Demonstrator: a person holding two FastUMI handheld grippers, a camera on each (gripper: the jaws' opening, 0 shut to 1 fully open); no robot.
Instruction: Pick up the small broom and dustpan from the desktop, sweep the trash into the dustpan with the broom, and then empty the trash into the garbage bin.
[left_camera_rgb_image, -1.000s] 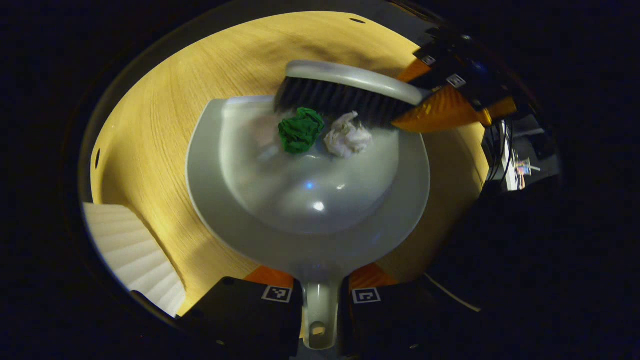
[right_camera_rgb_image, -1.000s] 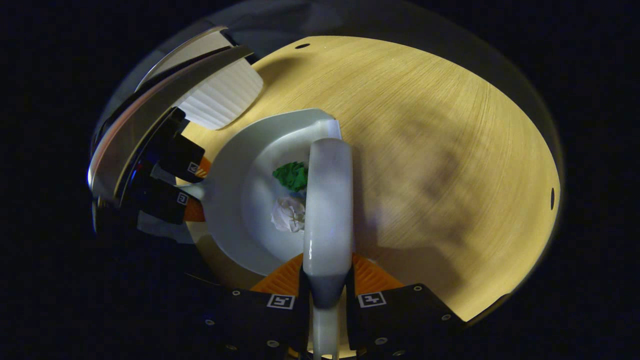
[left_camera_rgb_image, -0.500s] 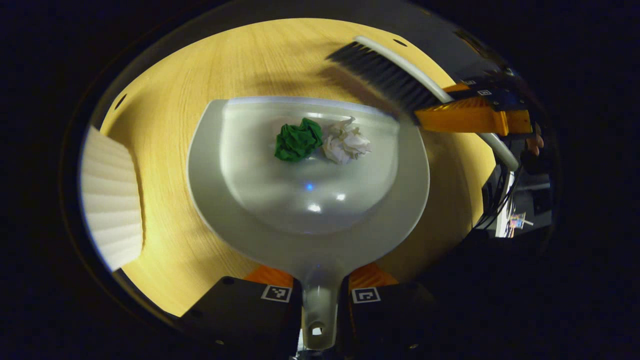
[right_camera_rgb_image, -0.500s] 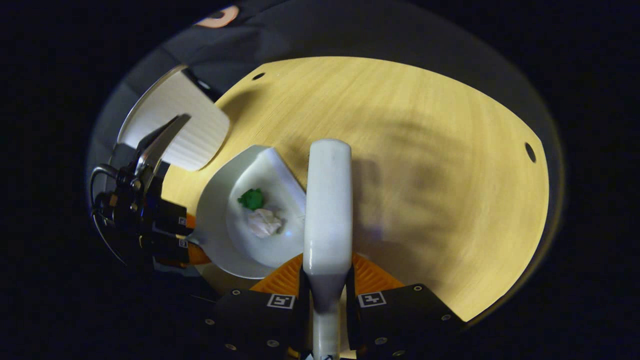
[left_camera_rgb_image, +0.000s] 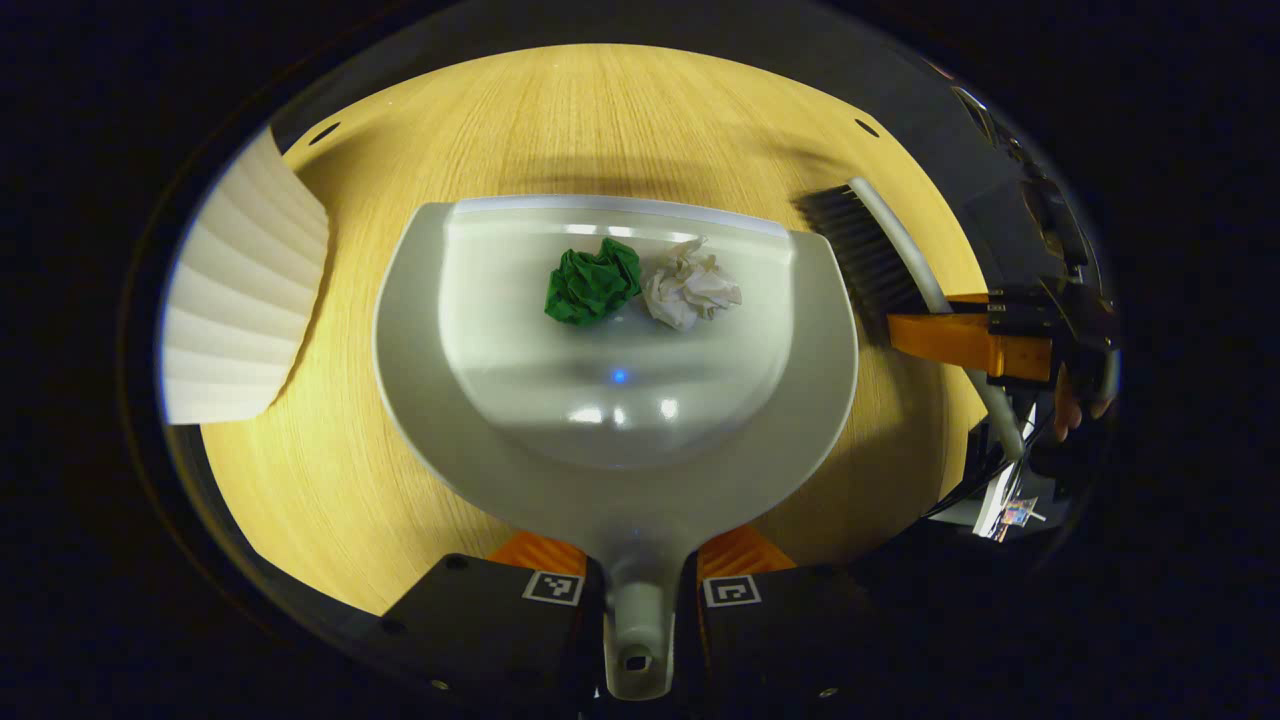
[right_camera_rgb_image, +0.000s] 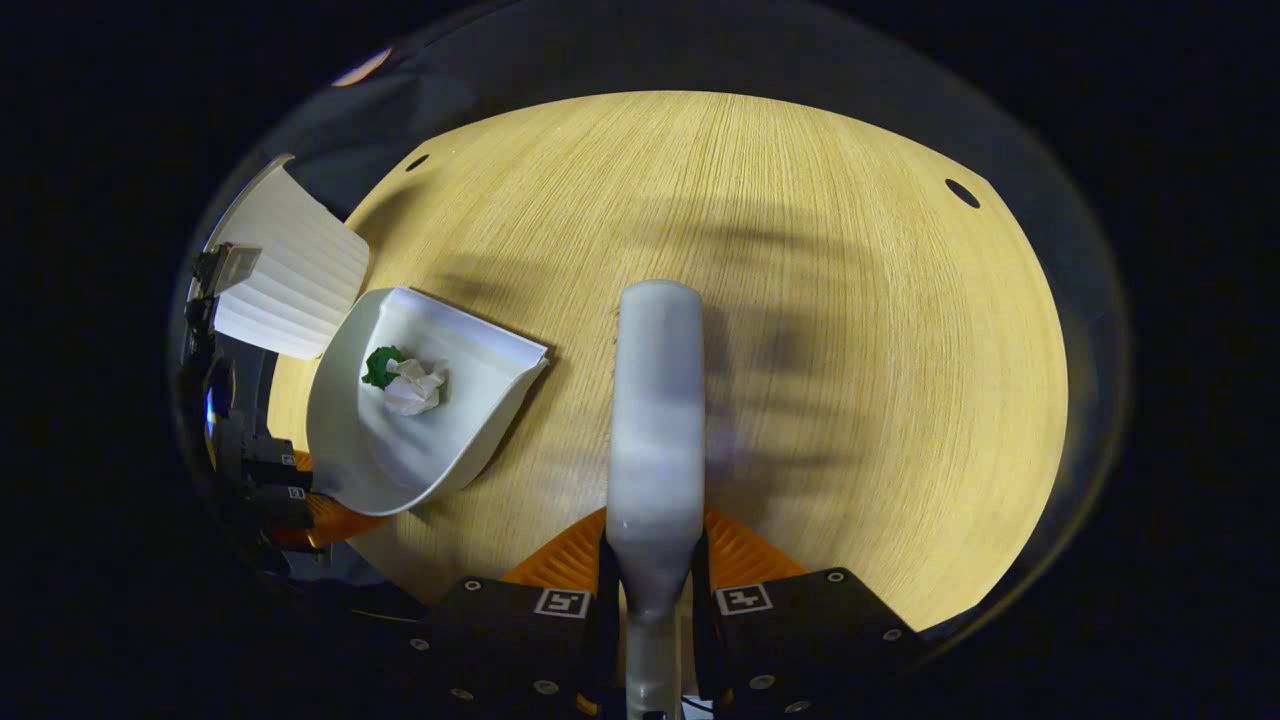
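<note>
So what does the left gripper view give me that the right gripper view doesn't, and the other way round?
Left gripper view: the broom's dark bristles, side-on, with the right gripper clamped on it, and the left gripper pinching the dustpan handle. Right gripper view: the broom's white back from above, and a wide shadowed stretch of desktop. Both: the dustpan holding a green wad and a white wad, beside the ribbed white bin.

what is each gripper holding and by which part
The left gripper is shut on the dustpan by its handle stub; the right gripper is shut on the broom by its handle.
</note>
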